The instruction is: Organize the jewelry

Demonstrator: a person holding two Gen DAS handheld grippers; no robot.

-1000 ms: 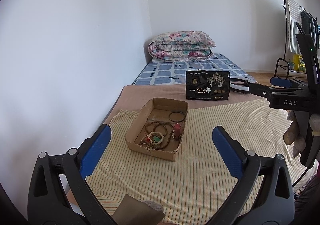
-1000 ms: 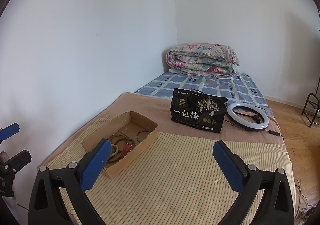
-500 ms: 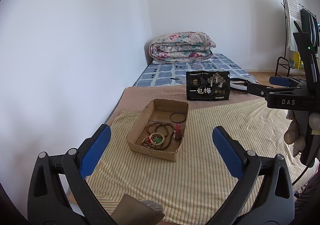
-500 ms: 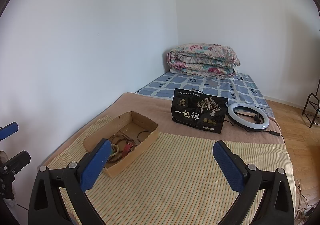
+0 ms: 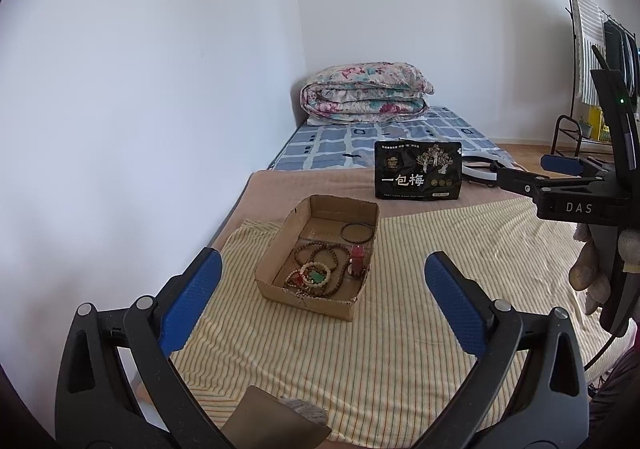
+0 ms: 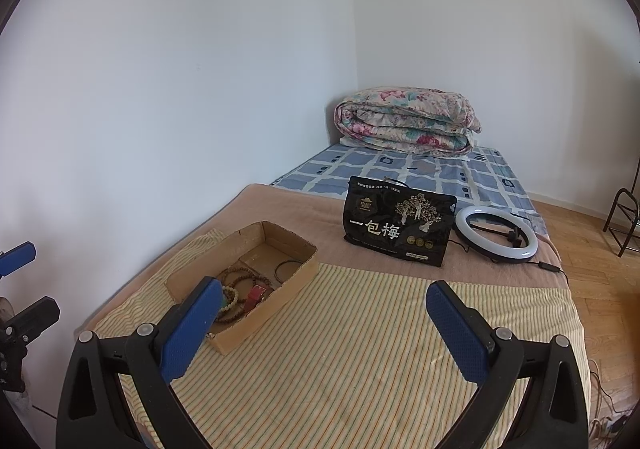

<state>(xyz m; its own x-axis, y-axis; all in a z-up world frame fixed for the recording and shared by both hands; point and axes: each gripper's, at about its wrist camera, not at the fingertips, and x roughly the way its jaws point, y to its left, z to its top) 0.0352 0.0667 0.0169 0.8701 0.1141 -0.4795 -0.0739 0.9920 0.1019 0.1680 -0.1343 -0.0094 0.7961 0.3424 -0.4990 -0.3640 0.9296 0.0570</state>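
Observation:
A shallow cardboard box (image 5: 280, 291) sits on a striped cloth (image 5: 380, 349) on the bed. It holds brown bead strings (image 5: 320, 255), a pale bead bracelet with a green stone (image 5: 316, 276), a red piece (image 5: 357, 259) and a thin black ring (image 5: 356, 232). My left gripper (image 5: 324, 309) is open and empty, short of the box. My right gripper (image 6: 324, 325) is open and empty; the box (image 6: 272, 301) lies to its left, with its left finger (image 6: 192, 329) in front of the box's near corner.
A black snack bag (image 5: 418, 170) stands beyond the box, with a white ring light (image 6: 496, 235) to its right. A folded floral quilt (image 5: 364, 93) lies at the far end. The wall runs along the left. A clothes rack (image 5: 592, 61) stands far right.
Both grippers drew back and rose slightly, so the box looks a little smaller and farther. Both stay open and empty. Nothing on the bed moved.

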